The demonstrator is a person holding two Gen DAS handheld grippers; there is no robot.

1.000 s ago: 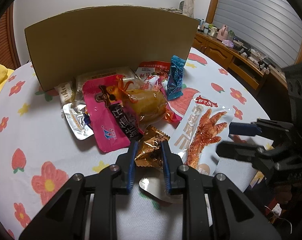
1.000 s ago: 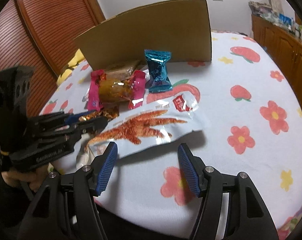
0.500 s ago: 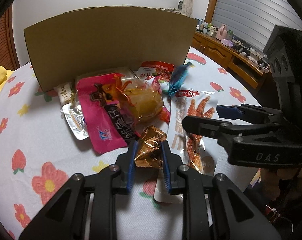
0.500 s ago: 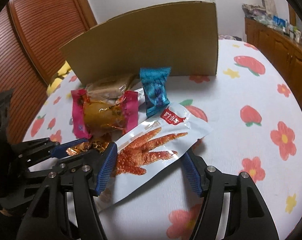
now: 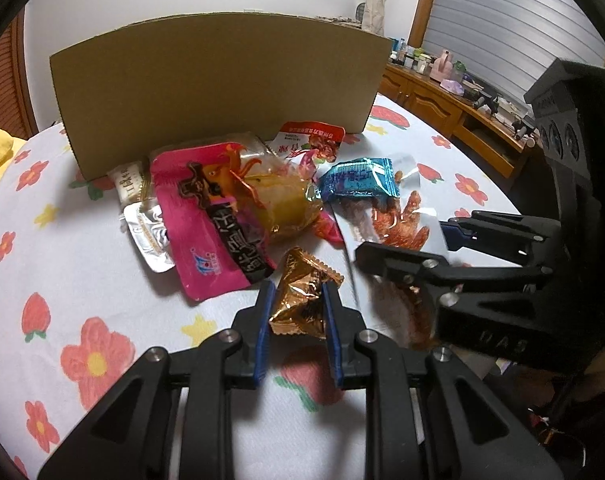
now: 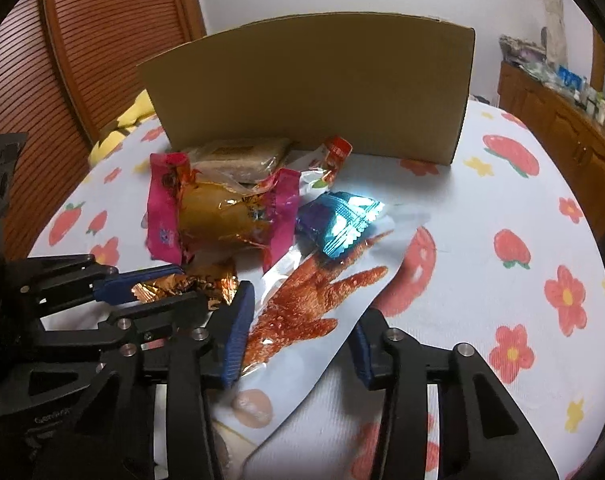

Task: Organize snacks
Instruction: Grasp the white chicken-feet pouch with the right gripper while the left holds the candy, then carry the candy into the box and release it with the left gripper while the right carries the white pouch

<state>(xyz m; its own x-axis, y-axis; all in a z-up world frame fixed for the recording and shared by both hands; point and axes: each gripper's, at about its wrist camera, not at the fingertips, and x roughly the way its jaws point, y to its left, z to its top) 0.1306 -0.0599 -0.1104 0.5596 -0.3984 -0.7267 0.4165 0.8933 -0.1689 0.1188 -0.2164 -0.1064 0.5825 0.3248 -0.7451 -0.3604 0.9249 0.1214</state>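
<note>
My left gripper (image 5: 298,292) is shut on a gold foil candy (image 5: 302,308), held just above the flowered tablecloth (image 5: 82,280). In the right wrist view the same candy (image 6: 206,280) shows in the left gripper (image 6: 182,284). My right gripper (image 6: 302,312) is closing on a white chicken-feet packet (image 6: 334,280). The packet curls between the pads, which press its two long edges. From the left wrist view the right gripper (image 5: 402,240) straddles that packet (image 5: 398,220). A blue wrapped snack (image 6: 338,220) lies on the packet's far end.
A pile lies behind: a pink packet with a yellow-brown snack (image 5: 222,216), a red-and-white packet (image 5: 310,144), a silver foil pouch (image 5: 150,236). A curved cardboard wall (image 5: 218,80) stands upright at the back. Wooden cabinets (image 5: 442,100) stand beyond the round table's right edge.
The right gripper moved in over the chicken-feet packet and its jaws narrowed onto it. The packet turned and curled, and the blue snack tipped onto it. The left gripper kept still.
</note>
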